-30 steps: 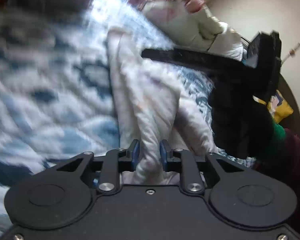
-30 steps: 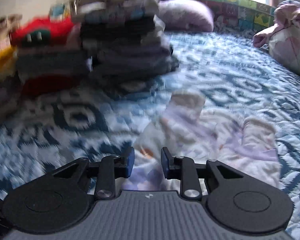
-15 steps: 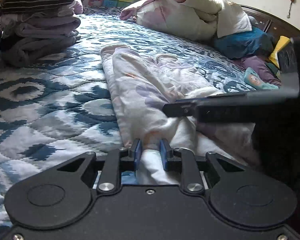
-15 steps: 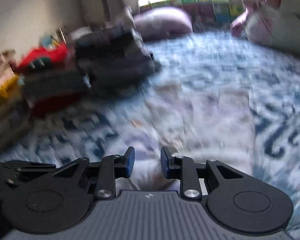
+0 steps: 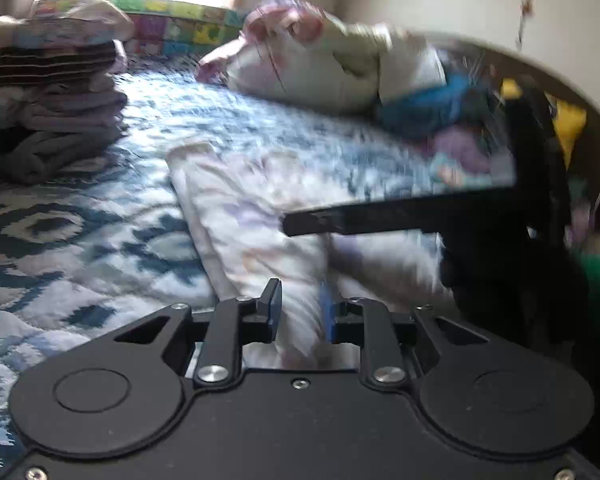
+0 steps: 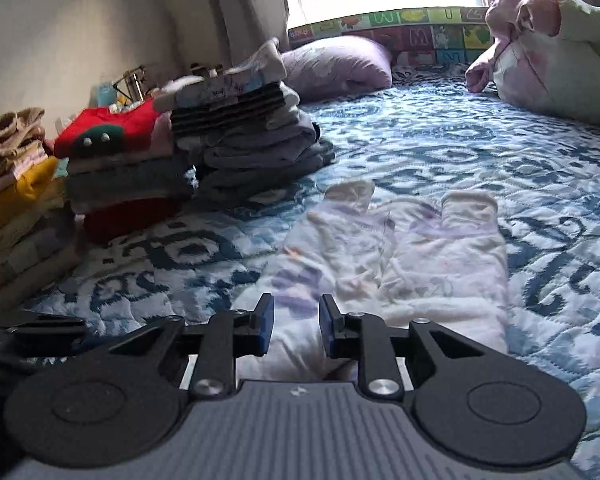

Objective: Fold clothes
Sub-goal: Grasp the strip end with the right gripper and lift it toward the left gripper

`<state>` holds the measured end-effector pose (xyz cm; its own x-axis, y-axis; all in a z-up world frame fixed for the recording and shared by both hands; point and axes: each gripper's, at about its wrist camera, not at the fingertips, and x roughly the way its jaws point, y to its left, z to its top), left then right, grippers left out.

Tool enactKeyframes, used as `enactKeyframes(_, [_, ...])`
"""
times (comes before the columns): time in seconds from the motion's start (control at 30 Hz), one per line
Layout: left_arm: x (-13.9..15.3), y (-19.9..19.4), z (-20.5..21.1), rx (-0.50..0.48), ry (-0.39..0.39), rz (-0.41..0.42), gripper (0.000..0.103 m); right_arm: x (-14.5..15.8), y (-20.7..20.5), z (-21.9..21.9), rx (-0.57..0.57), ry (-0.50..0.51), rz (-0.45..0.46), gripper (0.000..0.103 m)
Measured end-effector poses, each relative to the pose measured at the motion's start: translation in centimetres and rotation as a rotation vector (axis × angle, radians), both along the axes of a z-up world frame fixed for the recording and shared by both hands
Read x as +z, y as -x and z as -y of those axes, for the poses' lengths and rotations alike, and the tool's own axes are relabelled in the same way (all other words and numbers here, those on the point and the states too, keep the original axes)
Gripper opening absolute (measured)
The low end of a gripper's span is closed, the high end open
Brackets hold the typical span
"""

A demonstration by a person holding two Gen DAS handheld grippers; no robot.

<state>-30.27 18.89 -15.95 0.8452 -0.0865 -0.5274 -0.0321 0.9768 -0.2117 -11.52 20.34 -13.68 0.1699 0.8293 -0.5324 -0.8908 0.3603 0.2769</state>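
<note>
A pair of pale printed trousers (image 6: 400, 256) lies flat on the blue patterned quilt (image 6: 440, 148), legs pointing away from me. My right gripper (image 6: 294, 330) holds the near waist edge between its blue pads, jaws narrowly apart around the cloth. In the left wrist view the same trousers (image 5: 248, 216) run away from my left gripper (image 5: 300, 312), whose jaws are slightly apart with a fold of cloth between them. The other gripper's dark finger (image 5: 380, 216) crosses the right side of that view.
Stacks of folded clothes (image 6: 244, 128) stand at the left on the bed, with a red item (image 6: 112, 128) and yellow ones (image 6: 16, 196) further left. A lilac pillow (image 6: 336, 68) and a bundled duvet (image 6: 552, 60) lie at the back. A wall and window are behind.
Both views swung and settled over the trousers. My left jaws have opened a little around the cloth. The trousers now lie flat with both legs spread out.
</note>
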Motion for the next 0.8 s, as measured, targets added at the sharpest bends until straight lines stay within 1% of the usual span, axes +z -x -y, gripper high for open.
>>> enactKeyframes(0.07, [-2.2, -1.3, 0.3, 0.020, -0.023, -0.109, 0.019, -1.3, 0.0, -0.7, -0.005, 0.049, -0.006, 0.023])
enactKeyframes(0.1, [-2.6, -1.5, 0.4, 0.019, -0.024, -0.109, 0.019, -1.6, 0.2, -0.9, -0.003, 0.067, 0.002, 0.019])
enactKeyframes(0.13, [-2.9, -1.6, 0.5, 0.019, -0.024, -0.109, 0.019, -1.9, 0.5, -1.1, -0.001, 0.082, 0.014, 0.018])
enactKeyframes(0.23, [-2.7, -1.4, 0.6, 0.024, -0.024, -0.103, 0.019, -2.6, 1.1, -1.8, 0.008, 0.127, 0.050, 0.018])
enactKeyframes(0.3, [-2.5, -1.1, 0.5, 0.027, -0.017, -0.092, 0.021, -2.0, 1.4, -1.7, 0.024, 0.141, 0.063, 0.018])
enactKeyframes(0.33, [-2.0, -0.7, 0.5, 0.036, -0.012, -0.077, 0.031, -1.5, 1.4, -1.3, 0.031, 0.139, 0.055, 0.020])
enactKeyframes(0.37, [-1.4, -0.1, 0.4, 0.053, -0.006, -0.056, 0.046, -0.8, 1.1, -0.6, 0.030, 0.117, 0.033, 0.022])
enactKeyframes(0.4, [-1.0, 0.3, 0.3, 0.069, 0.011, -0.033, 0.048, 0.0, 0.8, 0.4, 0.025, 0.089, 0.006, 0.025])
enactKeyframes(0.47, [-0.3, 1.2, -0.6, 0.105, 0.089, 0.012, 0.049, 1.8, 0.2, 2.9, 0.004, 0.032, -0.027, 0.033])
enactKeyframes(0.5, [-0.1, 1.4, -1.1, 0.130, 0.134, 0.024, 0.052, 2.5, -0.1, 4.3, -0.009, 0.011, -0.042, 0.038])
enactKeyframes(0.53, [-0.1, 1.7, -1.7, 0.154, 0.187, 0.033, 0.057, 2.8, -0.8, 5.6, -0.034, -0.003, -0.072, 0.042])
enactKeyframes(0.57, [-0.2, 1.9, -2.1, 0.172, 0.232, 0.037, 0.060, 3.0, -1.6, 6.9, -0.062, -0.015, -0.107, 0.045])
enactKeyframes(0.63, [-0.5, 2.1, -2.9, 0.195, 0.332, 0.034, 0.063, 3.4, -3.2, 9.6, -0.119, -0.039, -0.176, 0.060])
enactKeyframes(0.7, [-0.9, 2.1, -3.4, 0.213, 0.423, 0.016, 0.065, 2.0, -4.1, 11.3, -0.166, -0.055, -0.248, 0.069])
enactKeyframes(0.8, [-2.1, 2.1, -4.3, 0.267, 0.560, -0.030, 0.065, -0.5, -5.4, 13.7, -0.235, -0.077, -0.356, 0.070])
